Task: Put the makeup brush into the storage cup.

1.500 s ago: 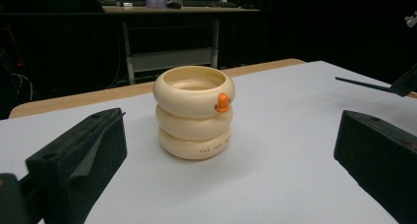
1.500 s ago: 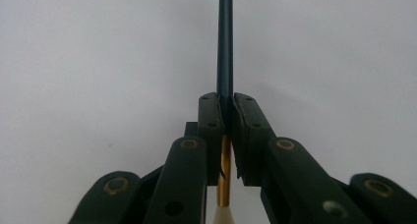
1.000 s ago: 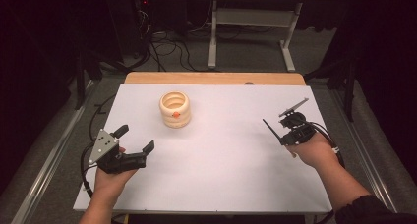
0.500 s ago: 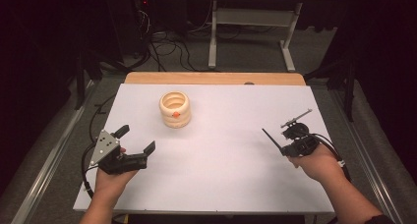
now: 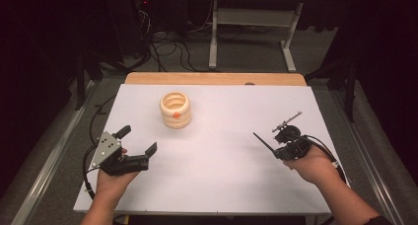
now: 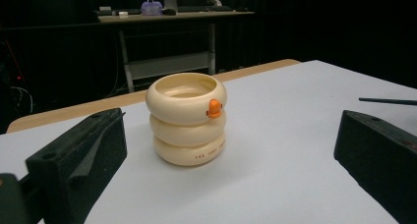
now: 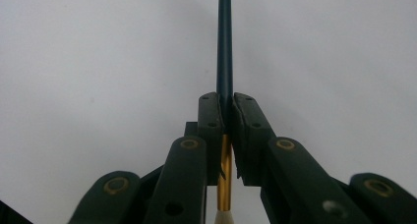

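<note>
As things stand on the desk (image 5: 217, 185), the items read as follows.

Right gripper (image 7: 225, 103): near the right edge of the desk, jaws pressed together on a pencil (image 7: 224, 42). Dark shaft runs out forward between the pads; gold band and pale eraser end sit behind them, toward the hand. From the high view the pencil (image 5: 262, 142) points up and left across the white sheet, its tip over bare surface.

Left gripper (image 5: 137, 145): near the front left corner, jaws spread wide, nothing between them. Its own view looks straight at the cup (image 6: 187, 118).

Cup: cream, built like three stacked rings, small orange knob on the upper ring, a line of small print on the lowest ring, too small to read. Upright, mouth open, seemingly empty as far as the rim shows. Stands on the left half of the desk toward the back edge (image 5: 174, 109).

Progress, by my judgement: the pencil is picked up and securely pinched; that part is done. If the cup is meant to receive it, that part is left: cup and pencil are well apart, the cup lying up and to the left of the right gripper, with open desk between.
</note>
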{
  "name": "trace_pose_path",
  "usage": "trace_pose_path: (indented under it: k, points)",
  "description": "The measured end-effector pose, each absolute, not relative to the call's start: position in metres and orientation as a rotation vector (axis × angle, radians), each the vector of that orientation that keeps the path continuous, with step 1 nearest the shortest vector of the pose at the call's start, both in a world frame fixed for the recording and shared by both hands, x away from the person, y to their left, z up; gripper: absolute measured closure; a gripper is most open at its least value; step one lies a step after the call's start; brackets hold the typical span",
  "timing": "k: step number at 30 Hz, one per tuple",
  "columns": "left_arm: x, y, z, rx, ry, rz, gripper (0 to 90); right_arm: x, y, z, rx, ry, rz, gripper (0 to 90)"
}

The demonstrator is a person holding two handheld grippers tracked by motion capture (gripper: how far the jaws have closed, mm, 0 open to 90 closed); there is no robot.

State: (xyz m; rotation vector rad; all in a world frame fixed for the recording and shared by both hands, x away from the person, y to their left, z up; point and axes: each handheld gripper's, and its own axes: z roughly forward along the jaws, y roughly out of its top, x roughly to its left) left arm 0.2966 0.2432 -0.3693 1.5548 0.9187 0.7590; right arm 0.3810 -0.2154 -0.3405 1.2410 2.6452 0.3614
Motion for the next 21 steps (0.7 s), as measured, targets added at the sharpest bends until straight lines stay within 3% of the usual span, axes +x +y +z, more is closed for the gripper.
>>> trace_pose_path:
  k: [21]
  points:
    - [0.296, 0.241, -0.369, 1.562, 0.909, 0.788, 0.1, 0.371, -0.159, -0.332, 0.824, 2.843, 0.334, 85.6]
